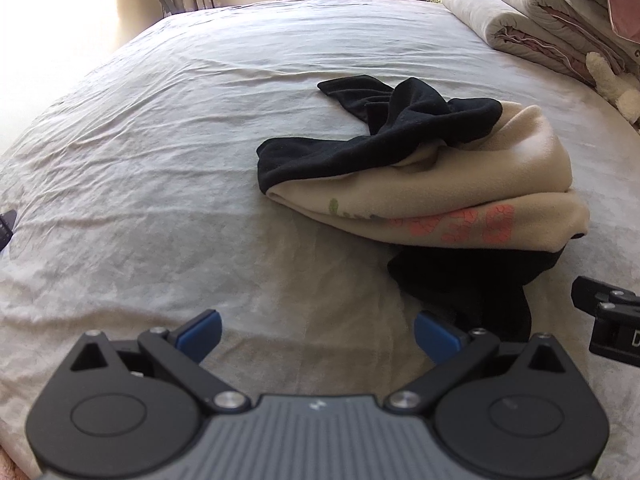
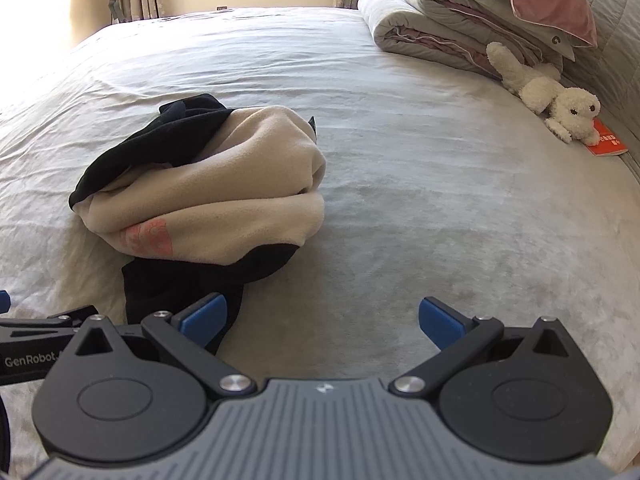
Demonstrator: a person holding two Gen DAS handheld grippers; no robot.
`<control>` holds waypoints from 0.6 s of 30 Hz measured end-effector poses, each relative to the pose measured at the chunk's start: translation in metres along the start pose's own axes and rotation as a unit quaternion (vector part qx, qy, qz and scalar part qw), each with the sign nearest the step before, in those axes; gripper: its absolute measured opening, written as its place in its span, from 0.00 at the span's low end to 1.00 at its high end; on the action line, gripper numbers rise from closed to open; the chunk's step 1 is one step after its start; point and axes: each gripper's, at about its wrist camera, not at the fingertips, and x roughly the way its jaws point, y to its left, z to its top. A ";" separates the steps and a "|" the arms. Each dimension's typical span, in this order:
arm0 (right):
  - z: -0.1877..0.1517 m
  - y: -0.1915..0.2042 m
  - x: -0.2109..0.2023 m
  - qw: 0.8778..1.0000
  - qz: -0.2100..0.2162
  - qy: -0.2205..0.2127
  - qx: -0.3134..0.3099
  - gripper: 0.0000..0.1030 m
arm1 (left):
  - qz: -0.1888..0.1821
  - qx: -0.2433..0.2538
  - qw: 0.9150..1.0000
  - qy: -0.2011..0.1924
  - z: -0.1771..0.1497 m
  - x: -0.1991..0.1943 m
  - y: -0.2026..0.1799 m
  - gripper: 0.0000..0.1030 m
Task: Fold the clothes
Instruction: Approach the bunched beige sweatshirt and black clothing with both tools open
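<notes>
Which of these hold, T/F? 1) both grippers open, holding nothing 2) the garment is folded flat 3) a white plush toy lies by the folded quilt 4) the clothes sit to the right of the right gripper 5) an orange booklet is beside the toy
1) True: the left gripper and right gripper both have jaws spread, with nothing between them.
2) False: the beige-and-black garment lies crumpled in a heap on the bed sheet.
3) True: the plush toy lies next to the folded quilt.
4) False: in the right wrist view, the heap lies ahead and to the left.
5) True: the orange booklet sits right by the toy.
</notes>
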 end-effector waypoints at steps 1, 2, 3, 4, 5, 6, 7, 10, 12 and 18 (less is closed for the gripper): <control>0.000 0.000 0.000 1.000 0.000 0.001 0.000 1.00 | 0.001 0.001 1.000 -0.001 0.000 0.000 0.000 0.99; 0.000 0.000 0.000 1.000 0.000 0.001 0.000 1.00 | 0.002 0.001 1.000 -0.001 0.000 0.000 0.000 0.99; 0.000 0.000 0.001 1.000 -0.001 0.002 0.000 1.00 | 0.002 0.001 1.000 -0.001 0.000 0.000 0.000 0.99; 0.000 0.000 0.002 1.000 -0.001 0.002 0.001 1.00 | 0.002 0.002 1.000 -0.001 0.000 0.000 0.000 0.99; 0.000 0.000 0.002 1.000 -0.001 0.003 0.001 1.00 | 0.002 0.002 1.000 -0.001 0.000 -0.001 0.000 0.99; 0.000 0.000 0.002 1.000 -0.002 0.003 0.001 1.00 | 0.002 0.002 1.000 -0.001 0.000 0.000 0.000 0.99; 0.000 0.000 0.002 1.000 -0.002 0.004 0.001 1.00 | 0.001 0.003 1.000 0.000 -0.001 0.000 0.000 0.99; -0.001 0.001 0.003 1.000 -0.001 0.005 0.001 1.00 | 0.001 0.004 1.000 0.001 0.000 0.000 -0.001 0.99; -0.001 0.001 0.004 1.000 -0.001 0.006 0.001 1.00 | 0.001 0.003 1.000 0.001 -0.001 0.000 0.000 0.99; -0.002 0.003 0.004 1.000 -0.001 0.007 -0.002 1.00 | 0.001 0.002 1.000 0.005 -0.001 0.000 0.001 0.99</control>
